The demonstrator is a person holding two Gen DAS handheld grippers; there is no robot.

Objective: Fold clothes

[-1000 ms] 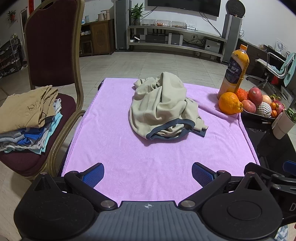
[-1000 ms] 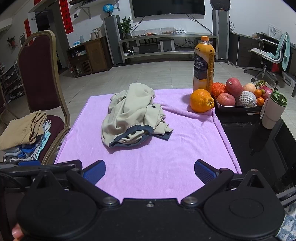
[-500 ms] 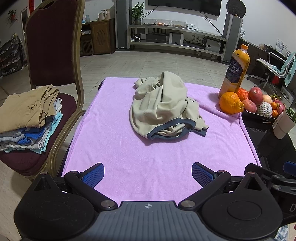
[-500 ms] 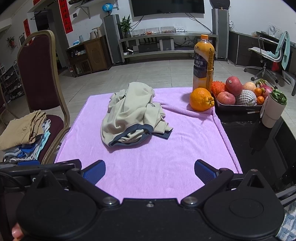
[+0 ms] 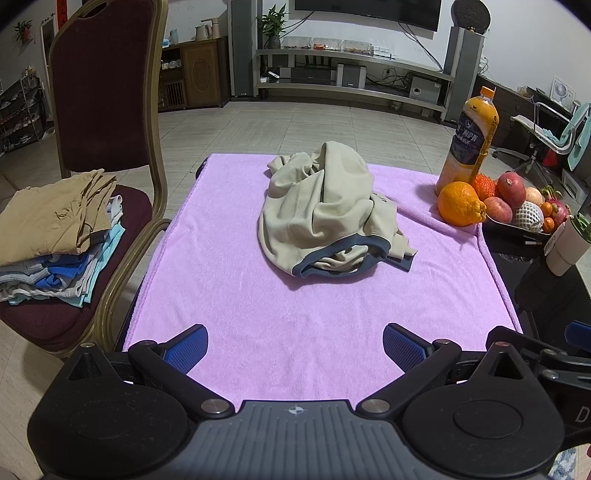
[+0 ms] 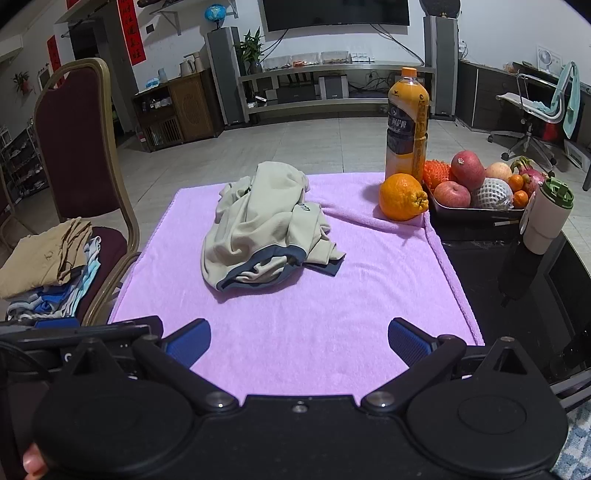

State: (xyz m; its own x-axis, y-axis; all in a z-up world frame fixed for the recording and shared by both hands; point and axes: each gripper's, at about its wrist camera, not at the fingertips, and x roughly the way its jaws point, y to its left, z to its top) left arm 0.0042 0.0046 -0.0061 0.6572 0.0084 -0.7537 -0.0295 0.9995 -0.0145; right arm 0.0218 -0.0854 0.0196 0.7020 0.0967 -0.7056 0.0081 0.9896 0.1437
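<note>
Purple towel: one crumpled garment, two tongs agape.

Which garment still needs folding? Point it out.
The beige garment with dark blue trim, crumpled in a heap on the purple towel. The other clothes lie flat in the folded stack on the chair.

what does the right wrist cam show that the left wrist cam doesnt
Only the right wrist view shows the red banners on the wall, the blue globe on a shelf, and a fingertip at its bottom left corner.

Only the left wrist view shows its own open left gripper from behind.

Both share the crumpled beige garment on the purple towel, the folded stack on the chair, the juice bottle, the fruit tray and the cup. The right gripper is open too.
</note>
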